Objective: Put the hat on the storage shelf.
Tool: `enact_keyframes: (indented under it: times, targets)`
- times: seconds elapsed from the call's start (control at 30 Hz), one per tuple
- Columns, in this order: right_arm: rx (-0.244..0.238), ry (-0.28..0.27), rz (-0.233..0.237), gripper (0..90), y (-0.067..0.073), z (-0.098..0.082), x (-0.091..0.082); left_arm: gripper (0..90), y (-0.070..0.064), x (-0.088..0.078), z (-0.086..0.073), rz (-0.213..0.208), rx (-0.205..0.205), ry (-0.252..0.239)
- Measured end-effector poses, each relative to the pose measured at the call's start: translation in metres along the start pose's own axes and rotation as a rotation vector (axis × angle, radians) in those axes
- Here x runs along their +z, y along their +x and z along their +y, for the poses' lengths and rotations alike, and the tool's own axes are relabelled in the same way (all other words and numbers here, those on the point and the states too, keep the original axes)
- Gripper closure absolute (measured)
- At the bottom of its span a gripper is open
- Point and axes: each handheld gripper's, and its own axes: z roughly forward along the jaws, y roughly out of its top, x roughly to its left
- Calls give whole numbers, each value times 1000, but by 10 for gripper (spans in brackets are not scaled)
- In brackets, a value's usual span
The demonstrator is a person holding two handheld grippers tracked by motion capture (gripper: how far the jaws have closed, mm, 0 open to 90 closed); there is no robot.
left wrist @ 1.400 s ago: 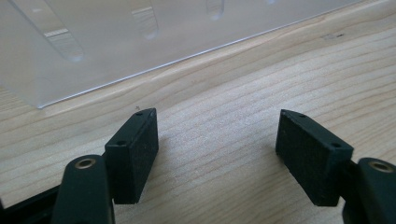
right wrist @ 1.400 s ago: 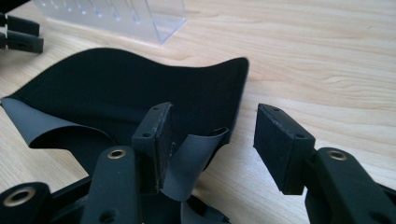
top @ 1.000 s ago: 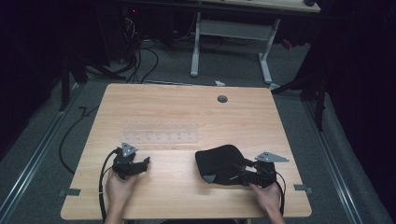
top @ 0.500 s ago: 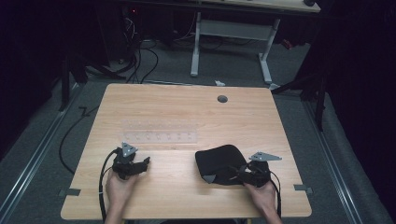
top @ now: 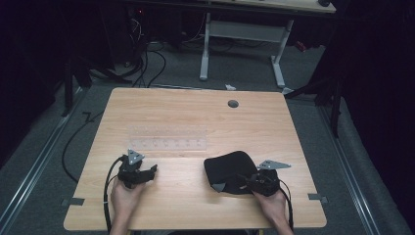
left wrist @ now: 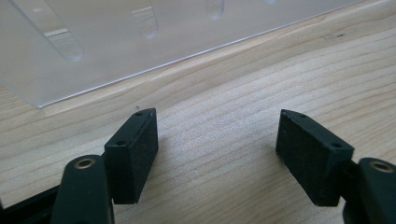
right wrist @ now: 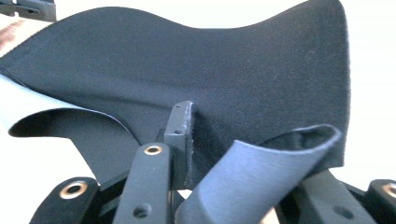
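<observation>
Here, a person is sitting at a light wooden table [top: 195, 117], holding a two-jaw gripper in each hand. The right gripper [top: 247, 181] is lying near the front right part of the table, pointing left into a black cloth [top: 227, 166]. Its jaws have just been closing, and they are now pinching a fold of that cloth between them. In the right gripper view, the dark fabric [right wrist: 210, 70] is bunching up over the jaws, one edge is curling forward to show a greyer underside, and a pad [right wrist: 180, 123] is pressing against the fold. The cloth is resting on the tabletop, slightly humped, just right of the table's middle and close to the front edge.

The left gripper [top: 151, 170] is sitting well apart from the cloth, at the front left. Its jaws are standing wide and released, with bare wood showing between the pads [left wrist: 133, 151] in the left gripper view. A clear plastic sheet [top: 166, 138] with small slots is lying flat just beyond it, toward the table's middle.
</observation>
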Motion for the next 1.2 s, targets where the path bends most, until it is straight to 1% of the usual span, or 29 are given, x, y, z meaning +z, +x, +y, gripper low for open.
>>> enact_keyframes:
  times: [0.2,0.37,0.67,0.73,0.83,0.97,1.07,1.13,1.2]
  targets:
    - [1,-18,33,758,-2,0,-2,299,0,0,0,0,0,0]
    - [19,-37,67,799,-3,1,-4,298,0,0,0,0,0,1]
    - [25,-56,93,833,-2,2,-7,297,0,0,0,0,-2,2]
    - [26,-56,93,836,-2,2,-8,293,0,1,0,-1,-5,2]
    - [26,-62,90,839,-2,2,-11,284,-1,1,0,-1,3,5]
    - [34,-55,86,843,-2,3,-15,280,-1,0,0,-8,7,9]
    - [25,-52,78,843,-2,4,-17,274,-2,1,-1,-8,8,10]
    - [11,-63,69,845,0,6,-21,259,-3,1,-1,-2,6,9]
    - [8,-63,71,845,0,8,-24,243,-3,2,-1,2,2,9]
